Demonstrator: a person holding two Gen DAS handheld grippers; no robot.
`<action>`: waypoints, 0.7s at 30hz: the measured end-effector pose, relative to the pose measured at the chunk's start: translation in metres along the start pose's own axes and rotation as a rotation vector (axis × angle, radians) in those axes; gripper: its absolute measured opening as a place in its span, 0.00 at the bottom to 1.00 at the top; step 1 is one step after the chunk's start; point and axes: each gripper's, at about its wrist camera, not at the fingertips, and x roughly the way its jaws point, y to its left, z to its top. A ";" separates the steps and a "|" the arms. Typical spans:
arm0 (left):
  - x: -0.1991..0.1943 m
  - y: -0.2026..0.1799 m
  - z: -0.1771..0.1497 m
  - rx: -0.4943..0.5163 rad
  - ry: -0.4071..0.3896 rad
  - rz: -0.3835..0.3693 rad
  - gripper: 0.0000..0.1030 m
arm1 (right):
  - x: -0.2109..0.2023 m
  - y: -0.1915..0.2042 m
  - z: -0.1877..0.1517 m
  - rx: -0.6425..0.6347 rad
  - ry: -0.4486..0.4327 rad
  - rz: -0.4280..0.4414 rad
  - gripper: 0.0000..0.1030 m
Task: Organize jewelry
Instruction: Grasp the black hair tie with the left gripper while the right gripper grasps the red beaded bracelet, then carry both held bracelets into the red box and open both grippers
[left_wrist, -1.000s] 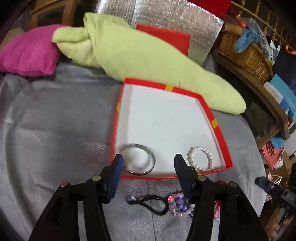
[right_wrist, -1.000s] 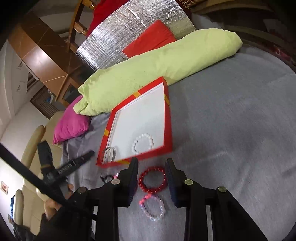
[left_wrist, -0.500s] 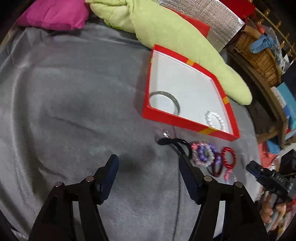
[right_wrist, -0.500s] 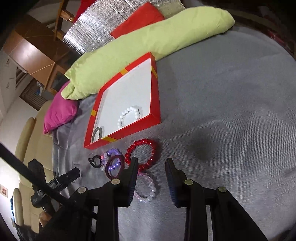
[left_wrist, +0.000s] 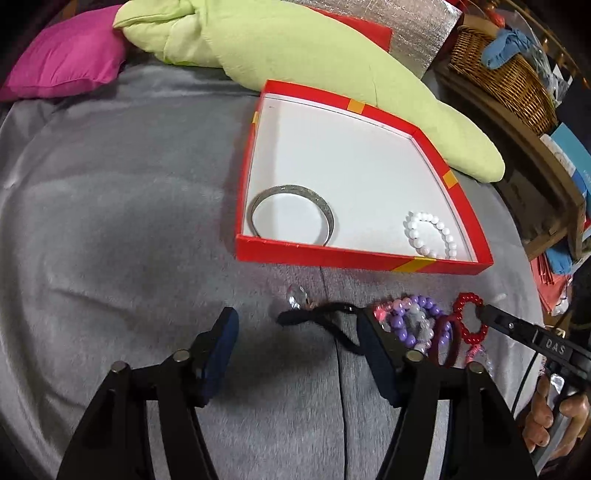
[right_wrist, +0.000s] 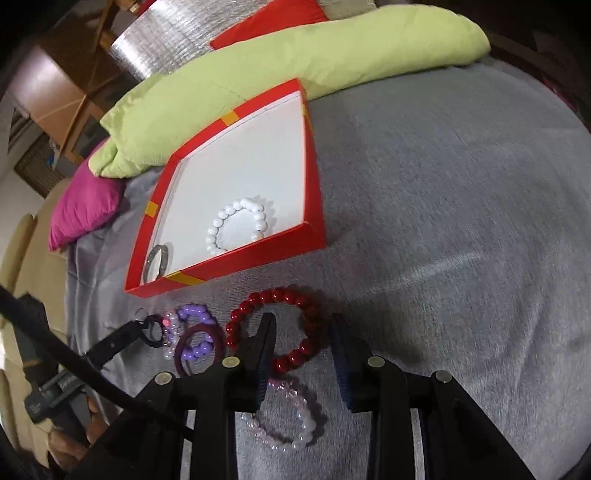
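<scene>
A red box (left_wrist: 332, 256) with a white floor (right_wrist: 229, 262) holds a silver bangle (left_wrist: 291, 212) and a white bead bracelet (left_wrist: 430, 234). In front of it on the grey cloth lie a black cord (left_wrist: 325, 319), a purple bead bracelet (left_wrist: 417, 321), a dark maroon ring (right_wrist: 199, 341), a red bead bracelet (right_wrist: 280, 328) and a pale pink bracelet (right_wrist: 284, 417). My left gripper (left_wrist: 299, 347) is open, low over the black cord. My right gripper (right_wrist: 303, 350) is open, astride the near side of the red bead bracelet.
A long green pillow (left_wrist: 314, 62) lies behind the box, a magenta cushion (left_wrist: 62, 66) at far left. A wicker basket (left_wrist: 506, 74) stands on a wooden shelf at right. Grey cloth (right_wrist: 461, 221) stretches to the right of the box.
My left gripper has come in lower over the black cord. My right gripper has moved forward and down onto the red bead bracelet. The jewelry has not moved.
</scene>
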 end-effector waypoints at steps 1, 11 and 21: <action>0.002 -0.003 0.001 0.014 -0.004 0.004 0.48 | 0.001 0.002 0.000 -0.018 0.000 -0.016 0.16; -0.004 -0.015 0.001 0.066 -0.028 -0.018 0.12 | -0.030 -0.005 -0.002 -0.037 -0.088 0.006 0.10; -0.064 -0.031 0.004 0.142 -0.193 -0.177 0.12 | -0.082 -0.001 0.005 -0.019 -0.282 0.188 0.10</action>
